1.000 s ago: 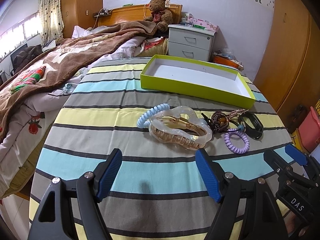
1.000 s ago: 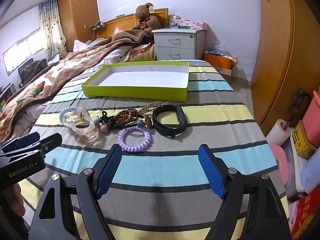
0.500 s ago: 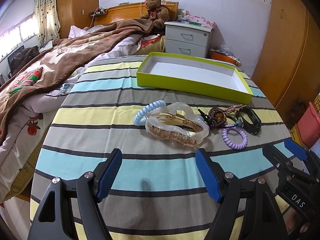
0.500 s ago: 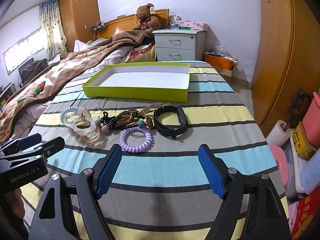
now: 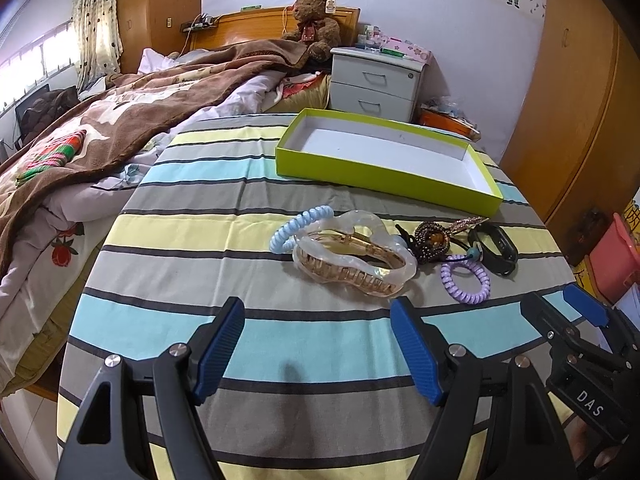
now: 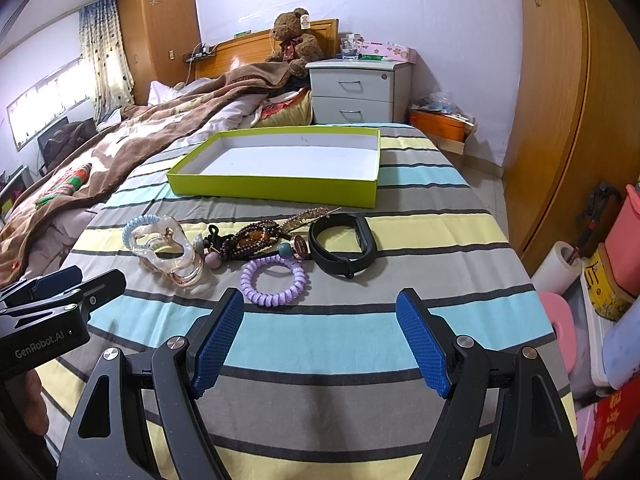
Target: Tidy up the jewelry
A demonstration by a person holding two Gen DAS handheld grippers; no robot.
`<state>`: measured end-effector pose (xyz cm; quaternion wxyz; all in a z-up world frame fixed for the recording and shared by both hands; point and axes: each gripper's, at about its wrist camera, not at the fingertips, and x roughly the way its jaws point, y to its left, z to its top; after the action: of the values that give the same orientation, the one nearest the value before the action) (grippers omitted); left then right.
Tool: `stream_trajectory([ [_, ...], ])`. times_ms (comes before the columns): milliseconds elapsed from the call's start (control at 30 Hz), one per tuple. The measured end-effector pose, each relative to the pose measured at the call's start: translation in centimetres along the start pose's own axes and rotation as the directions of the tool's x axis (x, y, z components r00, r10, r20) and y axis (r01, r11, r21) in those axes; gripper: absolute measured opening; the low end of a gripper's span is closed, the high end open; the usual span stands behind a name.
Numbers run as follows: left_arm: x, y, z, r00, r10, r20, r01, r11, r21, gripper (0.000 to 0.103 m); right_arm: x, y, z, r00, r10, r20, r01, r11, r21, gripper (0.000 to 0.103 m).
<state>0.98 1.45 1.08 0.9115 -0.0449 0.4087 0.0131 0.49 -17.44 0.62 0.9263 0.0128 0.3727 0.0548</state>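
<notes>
The task appears to be at its start: the green box [image 6: 276, 190] at the far end of the table [image 6: 420, 320] holds nothing, and every accessory lies outside it on the striped cloth. All items remain to be moved, judging from this layout. The pieces form a row in front of the box, near it but not touching it. From left to right in the right wrist view: a pale blue spiral hair tie [image 6: 136, 226] touching a large clear hair claw [image 6: 170, 252]; a cluster of dark beaded bracelets [image 6: 250, 238] with a glittery hair clip [image 6: 308, 216] behind it; a purple spiral hair tie [image 6: 274, 282] just in front of the cluster; and a black wristband [image 6: 342, 244] at the right end. The claw is glossy and translucent with gold-toned teeth; the spiral ties look soft and springy. The left gripper [image 5: 316, 340] is released, fingers spread wide, hovering above the cloth short of the claw. The right gripper [image 6: 320, 328] is likewise released and holds nothing, poised just short of the purple tie.
</notes>
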Motion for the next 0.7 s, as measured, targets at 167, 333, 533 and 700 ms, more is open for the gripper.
stream_trajectory([
  [167, 0.0, -0.1, 0.0, 1.000, 0.003, 0.001, -0.003, 1.000, -0.001, 0.077, 0.0, 0.0, 0.0, 1.000, 0.000, 0.000, 0.000, 1.000, 0.000, 0.078],
  [333, -0.2, 0.0, 0.1, 1.000, 0.003, 0.003, -0.003, 1.000, -0.001, 0.077, 0.0, 0.0, 0.1, 1.000, -0.003, -0.001, 0.003, 1.000, 0.002, 0.078],
  [533, 0.0, 0.4, 0.3, 1.000, -0.019, -0.002, 0.019, 1.000, 0.002, 0.076, 0.3, -0.6, 0.7, 1.000, -0.008, -0.005, 0.008, 1.000, 0.006, 0.078],
  [700, 0.6, 2.0, 1.2, 0.999, -0.049, -0.021, 0.049, 0.999, -0.012, 0.075, 1.1, -2.2, 1.4, 0.999, -0.049, -0.014, 0.049, 0.999, 0.011, 0.078],
])
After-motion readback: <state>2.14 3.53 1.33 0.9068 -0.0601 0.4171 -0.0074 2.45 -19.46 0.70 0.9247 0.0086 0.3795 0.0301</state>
